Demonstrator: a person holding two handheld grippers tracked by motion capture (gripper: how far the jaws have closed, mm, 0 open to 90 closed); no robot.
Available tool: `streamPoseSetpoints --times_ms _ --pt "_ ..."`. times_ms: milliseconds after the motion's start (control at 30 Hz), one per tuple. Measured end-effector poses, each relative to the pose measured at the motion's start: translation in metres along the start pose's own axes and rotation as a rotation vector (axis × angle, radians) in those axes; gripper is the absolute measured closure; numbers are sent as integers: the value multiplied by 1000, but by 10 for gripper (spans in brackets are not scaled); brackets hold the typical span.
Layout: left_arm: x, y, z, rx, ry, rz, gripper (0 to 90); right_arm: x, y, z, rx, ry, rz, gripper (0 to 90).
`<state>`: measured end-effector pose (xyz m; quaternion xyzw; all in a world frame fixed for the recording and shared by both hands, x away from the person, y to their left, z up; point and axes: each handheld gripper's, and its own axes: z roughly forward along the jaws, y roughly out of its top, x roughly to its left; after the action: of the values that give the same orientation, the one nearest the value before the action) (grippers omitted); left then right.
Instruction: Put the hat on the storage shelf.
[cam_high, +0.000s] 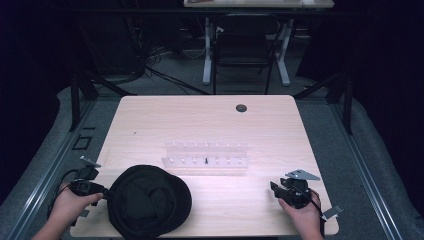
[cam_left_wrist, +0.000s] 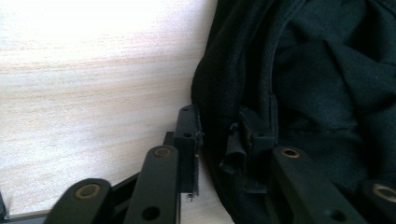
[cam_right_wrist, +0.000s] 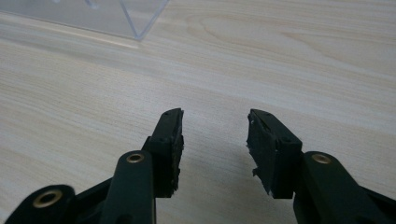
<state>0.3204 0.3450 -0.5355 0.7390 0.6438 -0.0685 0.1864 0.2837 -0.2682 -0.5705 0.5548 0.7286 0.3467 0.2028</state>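
While the left gripper (cam_high: 104, 192) clamps the rim of the black cap (cam_high: 149, 201), one jaw outside and one inside the fabric, the cap lies on the near left part of the wooden table (cam_high: 210, 115). The right gripper (cam_high: 278, 188) rests at near right, jaws apart over bare wood, near the clear plastic rack (cam_high: 206, 156).

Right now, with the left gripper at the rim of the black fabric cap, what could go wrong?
1. The left gripper has only the thin edge of the black fabric cap between its jaws; the soft cloth may slip out when lifted.
2. The cap lies close to the clear plastic rack; dragging it forward could knock the rack.
3. The right gripper hangs open over bare table, giving no support.
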Motion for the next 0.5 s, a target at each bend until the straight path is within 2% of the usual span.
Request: streamPoseSetpoints --times_ms 167,333,400,500 --pt "-3 2 -1 13 3 26 803 0 0 0 -1 1 0 551" --pt "-5 4 -4 23 -6 17 838 0 0 0 -5 3 6 551" --pt "-4 5 -7 36 -21 22 844 0 0 0 -3 4 7 551" --pt "-3 7 -12 44 -50 2 849 0 0 0 -5 6 7 551"
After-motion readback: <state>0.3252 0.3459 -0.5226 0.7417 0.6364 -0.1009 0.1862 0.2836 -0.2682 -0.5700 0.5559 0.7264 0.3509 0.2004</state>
